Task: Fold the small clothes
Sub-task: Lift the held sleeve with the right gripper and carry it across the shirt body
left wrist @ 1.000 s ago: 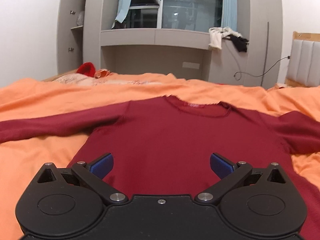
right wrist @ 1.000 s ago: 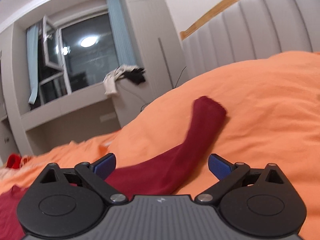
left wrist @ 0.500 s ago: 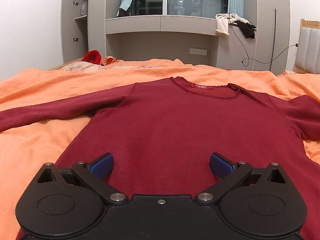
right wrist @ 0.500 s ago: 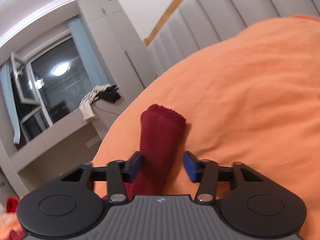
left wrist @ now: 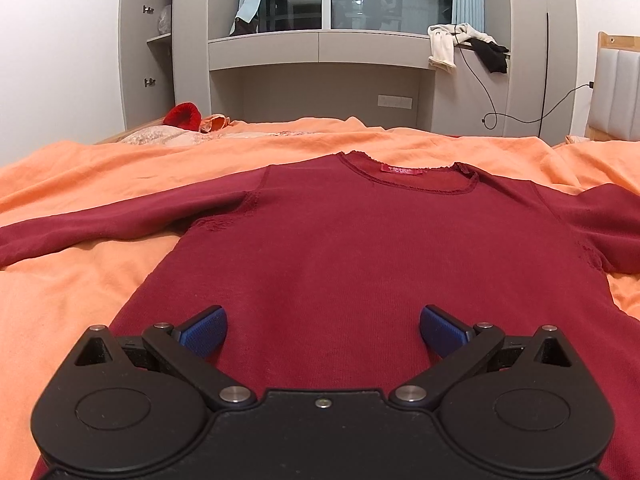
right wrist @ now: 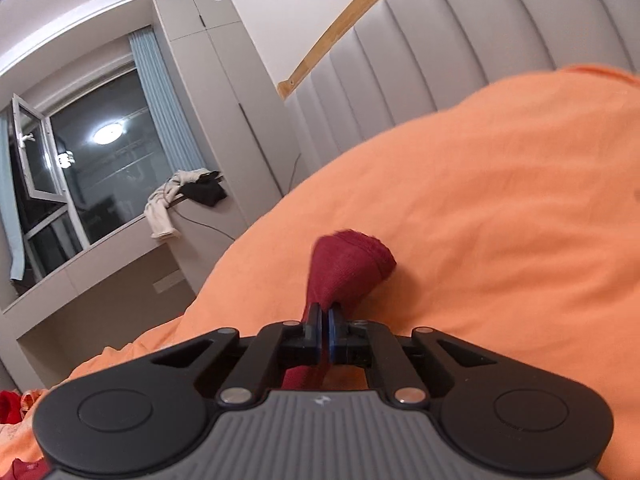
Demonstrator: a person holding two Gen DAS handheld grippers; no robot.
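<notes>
A dark red long-sleeved sweater [left wrist: 360, 248] lies flat, front up, on an orange bedspread [left wrist: 80, 280], neckline away from me. Its left sleeve [left wrist: 100, 228] stretches out to the left. My left gripper [left wrist: 322, 326] hovers over the sweater's lower body, open, with nothing between its blue pads. In the right wrist view my right gripper [right wrist: 325, 320] is shut on the sweater's right sleeve [right wrist: 348, 264] just behind the cuff. The cuff end bunches up beyond the fingertips, over the orange bedspread [right wrist: 500, 220].
A padded grey headboard [right wrist: 420, 60] rises behind the right side of the bed. At the far end stand a grey window ledge [left wrist: 320, 46] with draped clothes [left wrist: 444, 46] and a dangling cable. A red item [left wrist: 182, 114] and pale fabric lie at the bed's far left.
My right gripper went from wide open to shut on the sleeve near its cuff, and moved closer to the cuff. The left gripper stayed open; its view tilted down slightly.
</notes>
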